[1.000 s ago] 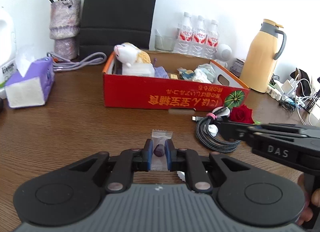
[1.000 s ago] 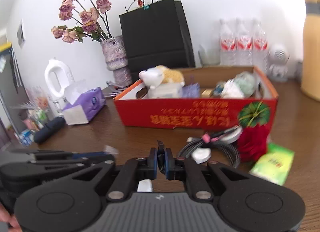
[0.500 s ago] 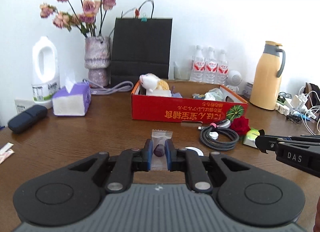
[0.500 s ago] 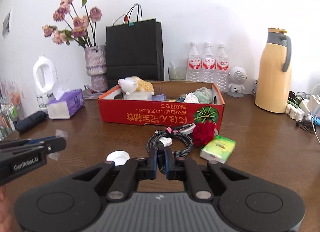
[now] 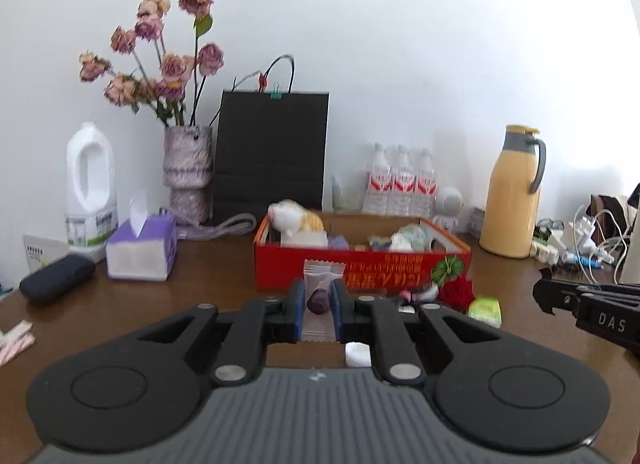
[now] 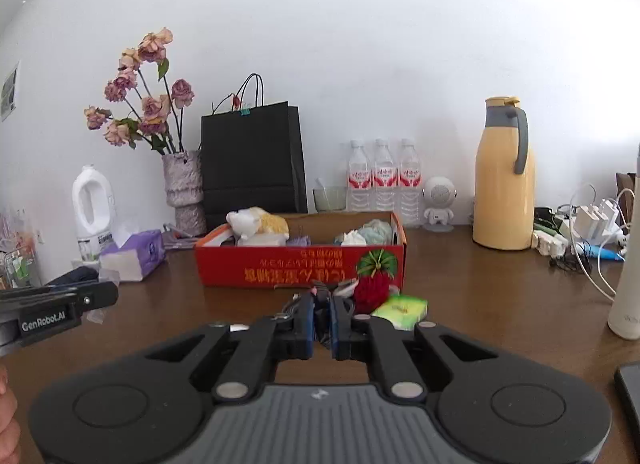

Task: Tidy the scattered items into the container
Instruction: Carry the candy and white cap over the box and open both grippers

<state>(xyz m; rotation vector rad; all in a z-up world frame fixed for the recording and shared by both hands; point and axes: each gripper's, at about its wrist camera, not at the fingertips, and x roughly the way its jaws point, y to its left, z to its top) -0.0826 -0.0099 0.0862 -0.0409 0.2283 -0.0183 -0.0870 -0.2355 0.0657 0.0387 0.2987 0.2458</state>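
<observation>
A clear-wrapped purple candy point(image 5: 318, 301) is pinched in my left gripper point(image 5: 319, 288), which is shut on it above the brown table. Beyond it stands the red cardboard box point(image 5: 360, 264) with a plush toy and crumpled items inside. My right gripper point(image 6: 322, 302) is shut; I cannot tell whether anything thin sits between its pads. Just past its fingertips lie a red rose point(image 6: 372, 290), a green packet point(image 6: 402, 306) and a coiled dark cable point(image 6: 296, 306), mostly hidden, in front of the box point(image 6: 280, 268). A white round cap point(image 5: 357, 354) lies below the left fingers.
Along the back wall stand a vase of dried flowers point(image 5: 186, 180), a black paper bag point(image 5: 272, 160), water bottles point(image 6: 384, 180) and a yellow thermos point(image 6: 504, 184). A purple tissue box point(image 5: 140, 248) and dark case point(image 5: 56, 278) sit left; chargers and wires point(image 6: 592, 232) right.
Both grippers have drawn back from the box and risen, so the box looks smaller and farther. The candy stays pinched in the left gripper.
</observation>
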